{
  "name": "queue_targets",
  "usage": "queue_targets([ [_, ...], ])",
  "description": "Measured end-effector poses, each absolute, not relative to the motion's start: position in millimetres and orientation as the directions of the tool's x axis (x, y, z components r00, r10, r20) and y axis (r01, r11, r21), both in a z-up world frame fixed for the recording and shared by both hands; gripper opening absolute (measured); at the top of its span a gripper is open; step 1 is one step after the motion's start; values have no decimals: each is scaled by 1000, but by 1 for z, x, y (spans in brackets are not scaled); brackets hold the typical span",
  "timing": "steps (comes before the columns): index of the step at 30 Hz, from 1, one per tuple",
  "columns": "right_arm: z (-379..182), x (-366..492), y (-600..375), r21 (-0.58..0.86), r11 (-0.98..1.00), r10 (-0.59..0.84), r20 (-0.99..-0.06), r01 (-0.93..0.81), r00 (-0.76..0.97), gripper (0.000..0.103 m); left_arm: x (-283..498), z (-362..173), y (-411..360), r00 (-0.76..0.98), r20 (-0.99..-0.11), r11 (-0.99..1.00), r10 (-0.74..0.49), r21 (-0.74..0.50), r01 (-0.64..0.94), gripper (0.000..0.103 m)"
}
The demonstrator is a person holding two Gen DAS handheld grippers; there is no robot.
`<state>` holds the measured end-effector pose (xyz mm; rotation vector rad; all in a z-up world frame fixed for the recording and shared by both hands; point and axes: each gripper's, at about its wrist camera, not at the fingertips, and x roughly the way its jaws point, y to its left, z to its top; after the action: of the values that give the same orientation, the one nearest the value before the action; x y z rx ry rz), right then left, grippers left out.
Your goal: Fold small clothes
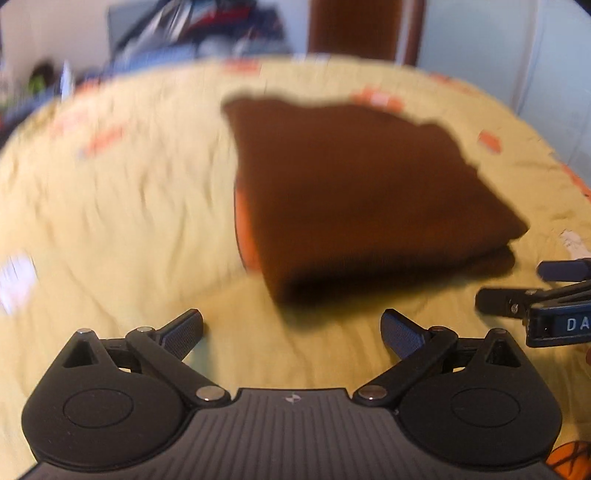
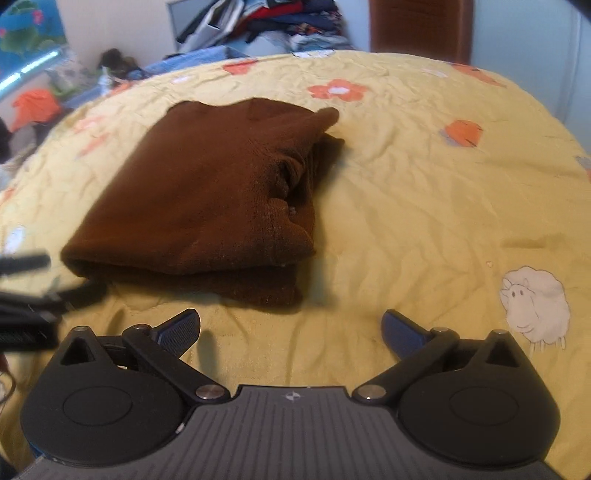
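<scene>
A dark brown knitted garment [image 1: 354, 192] lies folded into a thick rectangle on the yellow bedsheet [image 1: 122, 206]; it also shows in the right wrist view [image 2: 207, 192], with bunched fabric at its right edge. My left gripper [image 1: 291, 332] is open and empty, just short of the garment's near fold. My right gripper [image 2: 291, 330] is open and empty, near the garment's near right corner. The right gripper shows at the right edge of the left wrist view [image 1: 517, 286], and the left gripper shows blurred at the left edge of the right wrist view [image 2: 55, 278].
The sheet [image 2: 424, 206] carries orange flower prints [image 2: 338, 89] and a white sheep print [image 2: 535, 308]. Beyond the bed's far edge lie piled clothes and clutter [image 2: 280, 22], a brown panel [image 2: 419, 26] and an orange item [image 2: 35, 107] at left.
</scene>
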<state>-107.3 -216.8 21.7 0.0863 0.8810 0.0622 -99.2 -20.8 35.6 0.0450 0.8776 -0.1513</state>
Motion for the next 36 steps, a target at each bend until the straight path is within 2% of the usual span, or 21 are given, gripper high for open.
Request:
queue_targets([
  [4, 18, -109, -201, 6, 1000, 9, -779, -7, 627, 103, -113, 31, -23, 656, -751, 994, -79, -10, 108, 103],
  [11, 18, -107, -198, 17, 998, -26, -781, 63, 624, 103, -113, 33, -27, 646, -761, 997, -60, -14, 77, 103],
  [36, 17, -106, -198, 14, 997, -34, -779, 72, 626, 103, -106, 35, -28, 616, -786, 998, -48, -17, 55, 103],
])
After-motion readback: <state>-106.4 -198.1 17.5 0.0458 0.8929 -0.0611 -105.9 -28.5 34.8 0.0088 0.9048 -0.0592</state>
